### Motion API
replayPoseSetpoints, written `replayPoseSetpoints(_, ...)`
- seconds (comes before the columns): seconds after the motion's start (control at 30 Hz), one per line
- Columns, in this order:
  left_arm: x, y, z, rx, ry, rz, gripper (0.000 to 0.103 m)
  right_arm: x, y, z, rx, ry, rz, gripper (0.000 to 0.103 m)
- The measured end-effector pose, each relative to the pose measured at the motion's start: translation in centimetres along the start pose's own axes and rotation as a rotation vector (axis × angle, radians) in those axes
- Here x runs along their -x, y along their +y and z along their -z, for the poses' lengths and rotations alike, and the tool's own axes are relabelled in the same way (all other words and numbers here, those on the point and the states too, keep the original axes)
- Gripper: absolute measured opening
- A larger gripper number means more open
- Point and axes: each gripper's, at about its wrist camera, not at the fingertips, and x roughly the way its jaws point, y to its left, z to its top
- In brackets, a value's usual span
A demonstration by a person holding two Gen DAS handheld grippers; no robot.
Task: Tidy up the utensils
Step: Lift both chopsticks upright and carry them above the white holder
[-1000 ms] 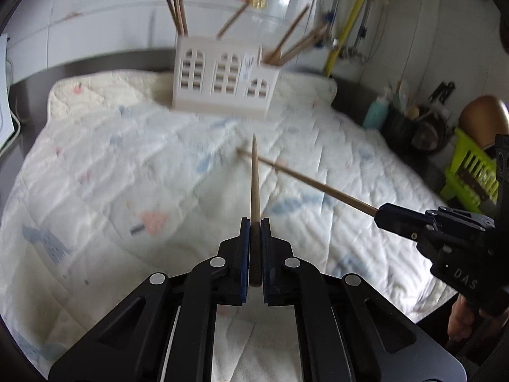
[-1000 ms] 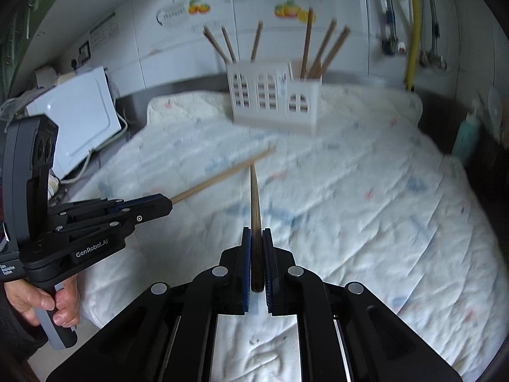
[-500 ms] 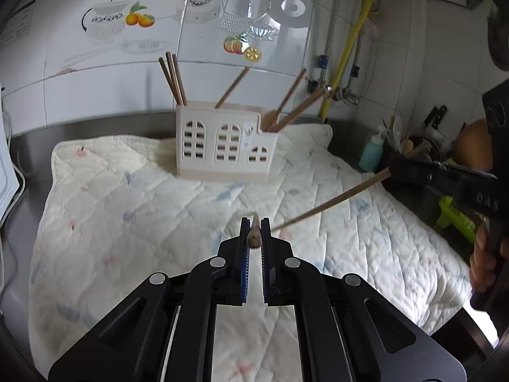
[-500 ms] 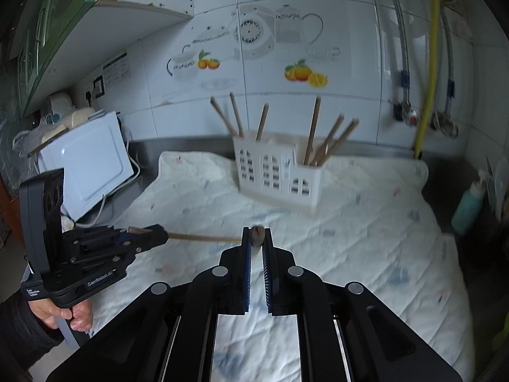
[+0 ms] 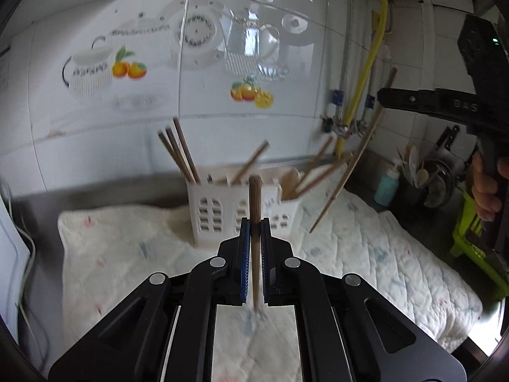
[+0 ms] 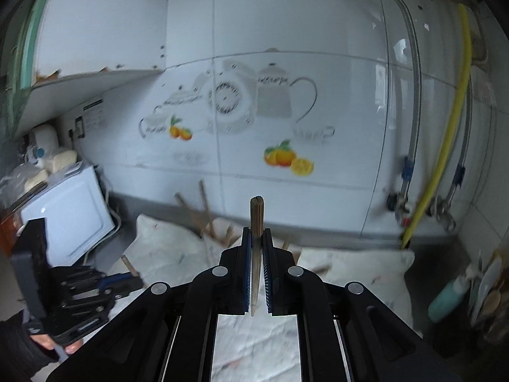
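My left gripper (image 5: 254,222) is shut on a wooden chopstick (image 5: 254,197), held upright with its thick end up. Behind it stands the white utensil holder (image 5: 222,213) with several chopsticks in it. My right gripper (image 6: 256,232) is shut on another wooden chopstick (image 6: 256,213), also upright. In the left wrist view the right gripper (image 5: 386,98) is high at the right, and its chopstick (image 5: 353,165) hangs tip down over the holder's right side. In the right wrist view the left gripper (image 6: 133,281) is low at the left.
A white quilted cloth (image 5: 366,254) covers the counter. A white appliance (image 6: 66,213) stands at the left. A teal bottle (image 5: 386,186), a utensil pot (image 5: 426,175) and a green rack (image 5: 470,222) stand at the right. Pipes (image 6: 442,146) run down the tiled wall.
Both grippers have risen and tilted up. Both chopsticks have swung from pointing forward to standing upright with tips down. The right gripper has moved higher, over the holder's right side.
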Motion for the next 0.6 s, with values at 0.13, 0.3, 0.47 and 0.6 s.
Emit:
replayPoseSetpoints(0.13,-0.2,0.8,-3.1,-0.019,-0.033,-0.033,0.005,-1.9,-0.7,-1.9,-0.006,-0.025,0.011,0.007)
replayPoseSetpoints(0.3,-0.1,1.3,-7.9,-0.049,-0.106,-0.074,0.005,-4.3,-1.6,-3.5,-0.030,-0.051,0.031,0.007)
replayPoseSetpoints(0.47,0.0,1.7,-12.6,-0.054,-0.198,-0.107,0.005,-6.7,-2.3,-3.8,-0.026,-0.032,0.054,0.007)
replayPoseSetpoints(0.6,-1.2,2.3,-15.4,-0.035,-0.247,-0.119,0.005,-8.5,-2.6,-3.1,-0.014,0.000,0.063,0.007)
